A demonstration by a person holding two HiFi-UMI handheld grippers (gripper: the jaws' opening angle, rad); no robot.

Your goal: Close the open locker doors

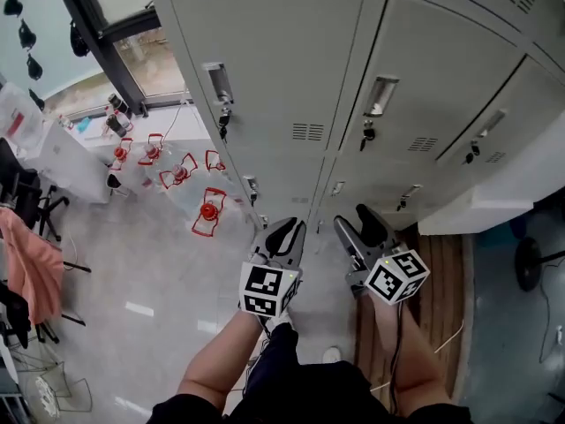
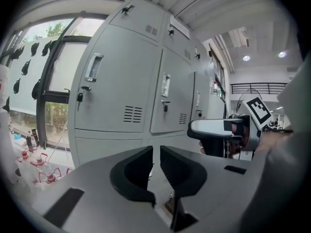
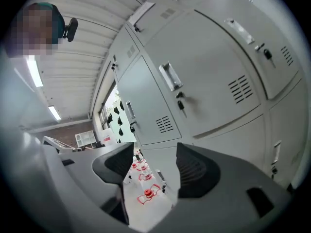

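A bank of grey lockers (image 1: 353, 104) fills the head view, and the doors I can see, such as the upper left door (image 1: 265, 69) and the middle door (image 1: 433, 87), lie flush, with keys in their locks. A pale slab (image 1: 477, 210) juts out at the lower right; I cannot tell whether it is a door. My left gripper (image 1: 284, 228) is held low in front of the lockers, its jaws only a thin slit apart (image 2: 156, 154) with nothing between them. Beside it, my right gripper (image 1: 357, 215) stands open and empty (image 3: 155, 166), pointing at the lower lockers.
Several red-capped bottles (image 1: 207, 210) stand on the floor left of the lockers, below a window (image 1: 150, 60). An orange cloth (image 1: 31, 263) hangs at the far left. A strip of wooden flooring (image 1: 441, 290) runs on the right, with a chair base (image 1: 530, 263) beyond.
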